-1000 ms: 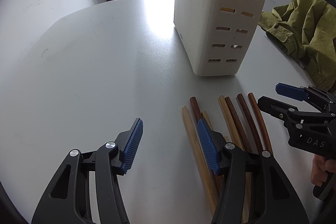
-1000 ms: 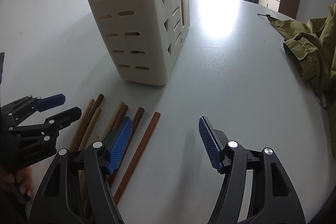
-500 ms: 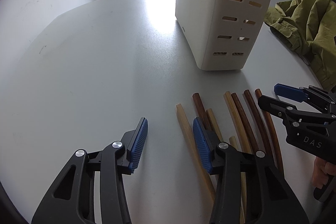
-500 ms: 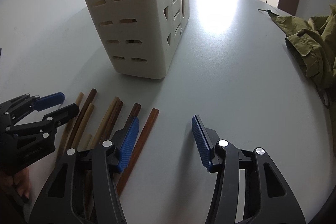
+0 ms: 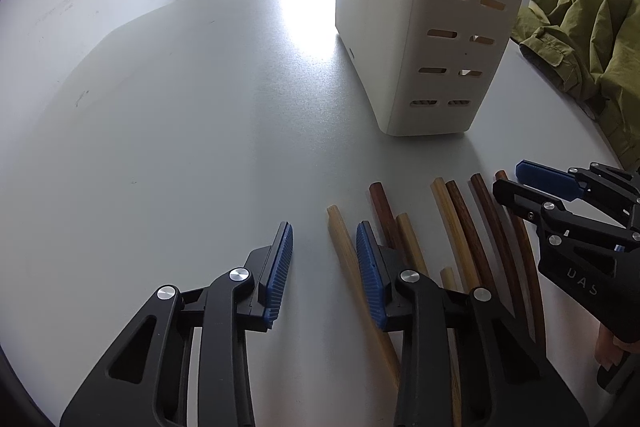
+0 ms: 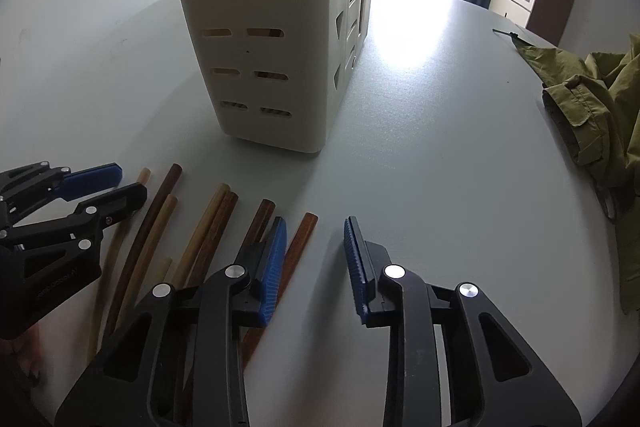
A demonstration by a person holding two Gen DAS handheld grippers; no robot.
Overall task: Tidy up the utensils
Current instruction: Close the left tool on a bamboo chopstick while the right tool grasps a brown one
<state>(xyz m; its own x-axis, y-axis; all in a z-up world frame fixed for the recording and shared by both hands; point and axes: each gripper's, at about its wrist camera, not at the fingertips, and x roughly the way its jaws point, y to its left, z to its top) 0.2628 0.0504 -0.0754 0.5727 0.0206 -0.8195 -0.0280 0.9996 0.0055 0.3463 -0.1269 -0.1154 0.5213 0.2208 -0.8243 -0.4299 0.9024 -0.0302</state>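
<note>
A matte grey table (image 5: pixel 168 131) carries a slotted cream plastic holder (image 6: pixel 264 39); smooth wooden chopsticks (image 6: pixel 208 227) lie before it, seemingly loose. Left gripper (image 5: pixel 324 247) and right gripper (image 6: pixel 316 247) hover with jaws apart, holding nothing.

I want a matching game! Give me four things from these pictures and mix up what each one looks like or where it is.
Things:
1. holder
2. jacket
3. chopsticks
4. left gripper

Descriptions:
A. olive green, crumpled at the table's right side
B. open, with blue pads, holding nothing
C. cream, standing upright, with slots in its wall
D. light and dark brown sticks lying flat in a row on the table

Pairs: 1-C, 2-A, 3-D, 4-B
</note>
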